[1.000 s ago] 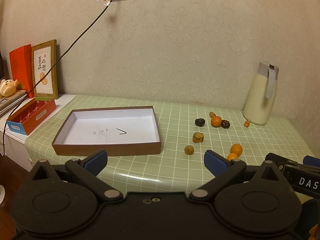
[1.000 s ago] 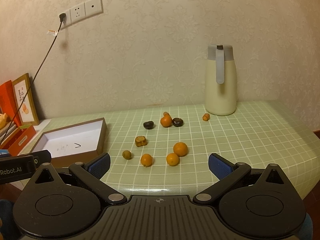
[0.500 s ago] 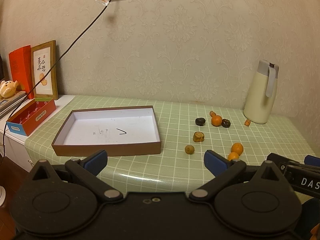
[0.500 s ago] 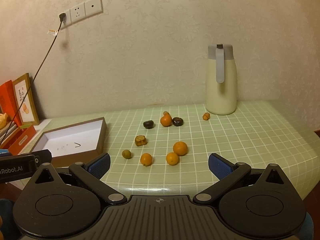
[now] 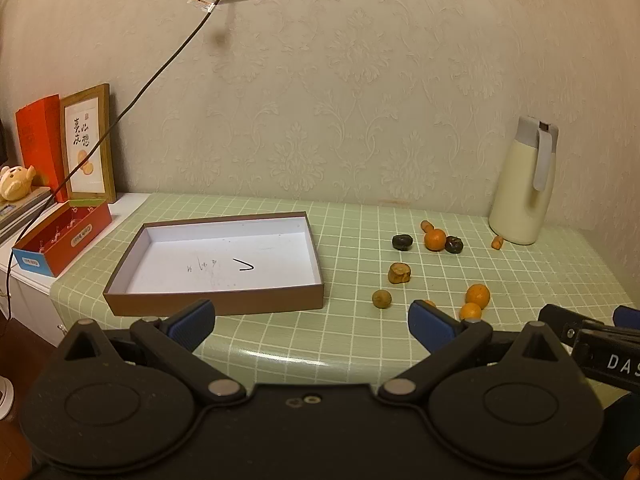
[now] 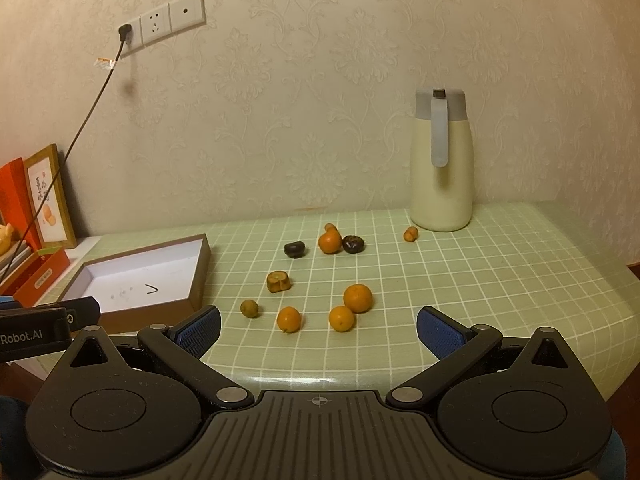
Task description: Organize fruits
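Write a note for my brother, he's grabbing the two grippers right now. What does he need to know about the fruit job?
Left gripper: open, holding nothing, in front of the brown box.
Right gripper: open, holding nothing, facing the fruit.
Box: nothing inside, at the table's left side.
Fruit: all loose on the green tablecloth, right of the box; three oranges nearest, more back by the cream jug.
Done: nothing yet.
Left: all the fruit, probably into the box.

Left tongs [image 5: 312, 322] spread wide, shallow brown box [image 5: 218, 298] left — scattered fruits [image 5: 434, 239] right, cream jug [image 5: 524, 182] behind
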`<act>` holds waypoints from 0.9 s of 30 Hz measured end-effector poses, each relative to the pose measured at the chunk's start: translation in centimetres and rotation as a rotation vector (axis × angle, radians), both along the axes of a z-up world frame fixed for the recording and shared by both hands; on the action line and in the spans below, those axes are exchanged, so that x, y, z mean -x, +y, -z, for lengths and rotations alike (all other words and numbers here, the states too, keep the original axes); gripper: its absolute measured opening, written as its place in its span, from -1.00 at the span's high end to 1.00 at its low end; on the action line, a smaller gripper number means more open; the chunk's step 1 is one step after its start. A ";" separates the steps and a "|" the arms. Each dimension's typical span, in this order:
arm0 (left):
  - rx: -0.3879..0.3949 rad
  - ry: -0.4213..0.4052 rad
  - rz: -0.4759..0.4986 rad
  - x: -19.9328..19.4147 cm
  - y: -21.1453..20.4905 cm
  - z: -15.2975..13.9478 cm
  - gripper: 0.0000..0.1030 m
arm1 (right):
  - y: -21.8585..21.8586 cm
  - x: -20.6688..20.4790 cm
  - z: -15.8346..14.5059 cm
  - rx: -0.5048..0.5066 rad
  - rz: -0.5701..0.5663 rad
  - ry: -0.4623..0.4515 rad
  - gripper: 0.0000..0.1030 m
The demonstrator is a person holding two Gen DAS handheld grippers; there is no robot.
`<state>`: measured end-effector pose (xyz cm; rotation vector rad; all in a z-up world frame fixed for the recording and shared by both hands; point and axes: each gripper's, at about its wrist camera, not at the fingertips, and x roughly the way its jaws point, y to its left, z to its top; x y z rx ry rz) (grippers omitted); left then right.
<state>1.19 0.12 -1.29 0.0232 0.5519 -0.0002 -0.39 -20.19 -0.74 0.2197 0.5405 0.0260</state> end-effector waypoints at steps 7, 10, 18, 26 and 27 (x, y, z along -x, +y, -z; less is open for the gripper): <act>-0.032 -0.001 0.032 -0.9 -0.7 0.6 -0.88 | -1.0 -0.8 1.0 -0.009 -0.001 0.020 -1.00; -0.052 -0.003 0.051 -1.6 -1.1 1.1 -0.88 | -1.8 -1.5 1.8 -0.009 -0.001 0.035 -1.00; -0.069 0.023 0.097 -4.0 -1.7 3.1 -0.88 | -3.5 -3.2 3.2 -0.015 0.000 0.008 -1.00; -0.078 0.064 0.133 -6.7 -2.0 5.5 -0.88 | -5.9 -6.0 5.8 -0.133 0.026 0.020 -1.00; -0.078 0.067 0.141 -7.0 -2.0 5.8 -0.88 | -6.1 -6.4 6.0 -0.134 0.027 0.024 -1.00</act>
